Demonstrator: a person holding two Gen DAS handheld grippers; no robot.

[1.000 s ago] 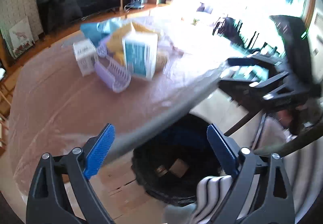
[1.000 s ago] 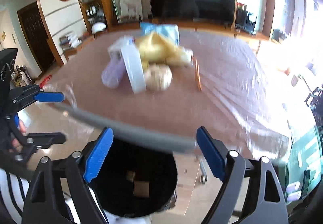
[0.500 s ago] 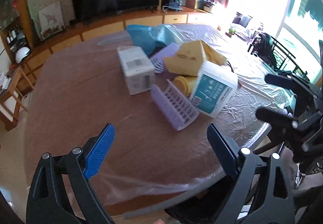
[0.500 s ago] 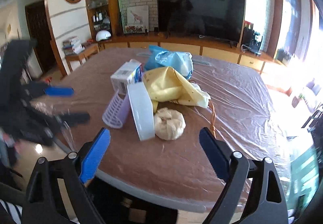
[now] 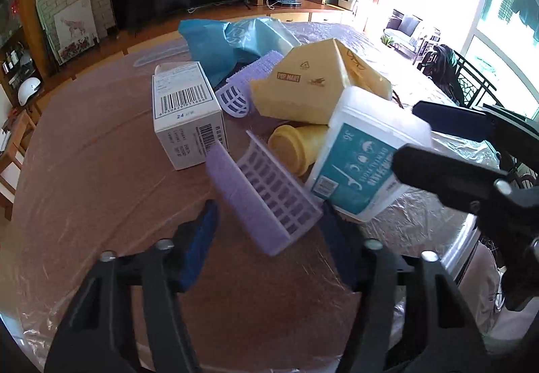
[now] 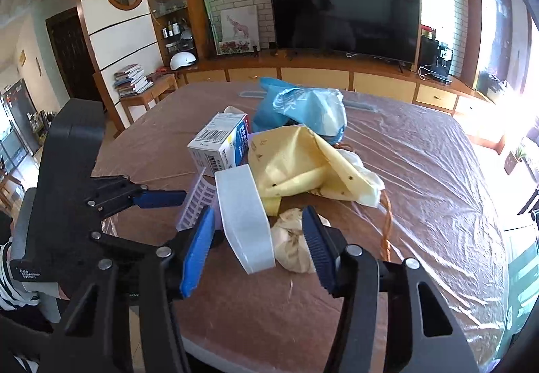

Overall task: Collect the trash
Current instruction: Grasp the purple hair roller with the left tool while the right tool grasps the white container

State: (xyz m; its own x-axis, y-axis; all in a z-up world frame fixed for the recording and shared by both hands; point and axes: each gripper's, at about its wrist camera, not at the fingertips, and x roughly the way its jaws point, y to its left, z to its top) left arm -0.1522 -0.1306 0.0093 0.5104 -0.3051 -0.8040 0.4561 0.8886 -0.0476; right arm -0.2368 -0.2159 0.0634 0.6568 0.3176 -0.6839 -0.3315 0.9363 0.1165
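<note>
A: Trash sits heaped mid-tabletop [image 6: 421,191], and both claws have come up from the bin at the table's edge to face it. Take the white tub [image 5: 363,164] as the landmark.

B: Nearest first. The left claw [image 5: 269,238] is spread wide, holding nothing, its blue pads either side of the purple slatted basket [image 5: 266,201], which leans against the tub's near-left side. They look short of touching it.

A: And the right claw [image 6: 257,238]?

B: Also open and empty, bracketing the tub itself with a crumpled pale wad [image 6: 293,248] just right of it. A second ago both pointed down over the bin; so a drop looks finished and a fresh pick is starting, I'd judge.

A: Behind the tub?

B: A yellow cup [image 5: 296,147] touching its far-left side, the yellow bag [image 5: 316,87] lying over that, a barcoded white box [image 5: 185,117] further left, then another purple basket [image 5: 242,90] and the blue plastic bag [image 5: 229,43] farthest back.
</note>
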